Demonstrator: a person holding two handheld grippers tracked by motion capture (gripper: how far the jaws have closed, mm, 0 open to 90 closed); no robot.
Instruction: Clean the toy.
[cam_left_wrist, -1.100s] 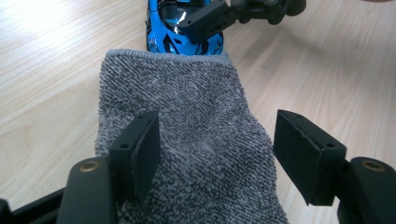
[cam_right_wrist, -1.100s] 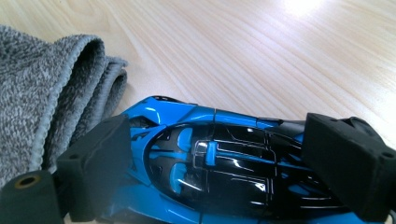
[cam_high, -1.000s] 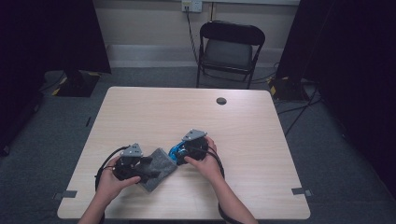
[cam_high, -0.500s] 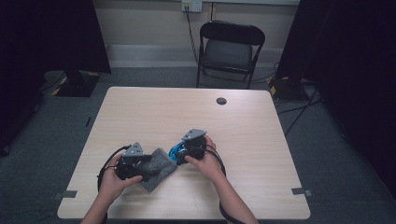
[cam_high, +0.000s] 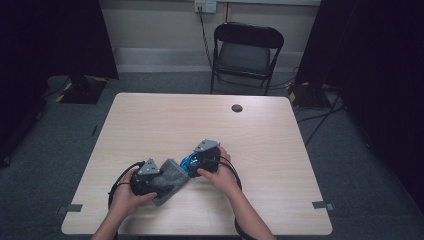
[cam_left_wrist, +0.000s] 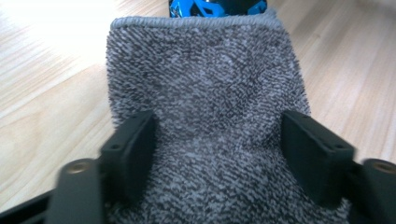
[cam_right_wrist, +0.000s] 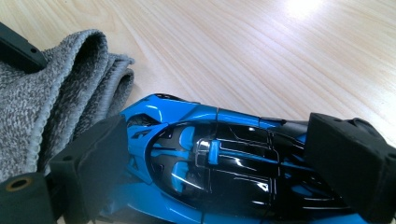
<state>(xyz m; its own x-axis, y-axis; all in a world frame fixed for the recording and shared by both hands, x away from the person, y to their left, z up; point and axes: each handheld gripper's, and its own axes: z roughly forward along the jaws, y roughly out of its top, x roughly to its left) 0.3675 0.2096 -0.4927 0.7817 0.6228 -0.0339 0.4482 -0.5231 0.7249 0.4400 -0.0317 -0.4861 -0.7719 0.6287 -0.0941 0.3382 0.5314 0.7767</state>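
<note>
- Left gripper (cam_left_wrist: 219, 154) clamps the folded grey towel (cam_left_wrist: 210, 93), its jaws having just narrowed on it
- Right gripper (cam_right_wrist: 219, 158) holds the blue toy car (cam_right_wrist: 224, 163) end to end
- Both lie near the table's (cam_high: 280, 140) near edge, car just right of the towel

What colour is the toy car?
Shiny blue with black panels; the toy car shows best in the right gripper view.

No lettering, label, brand, number or sign can be read anywhere, neither on the blue car (cam_right_wrist: 224, 168) nor on the grey cloth (cam_left_wrist: 205, 116) nor on the counter (cam_high: 165, 125)
</note>
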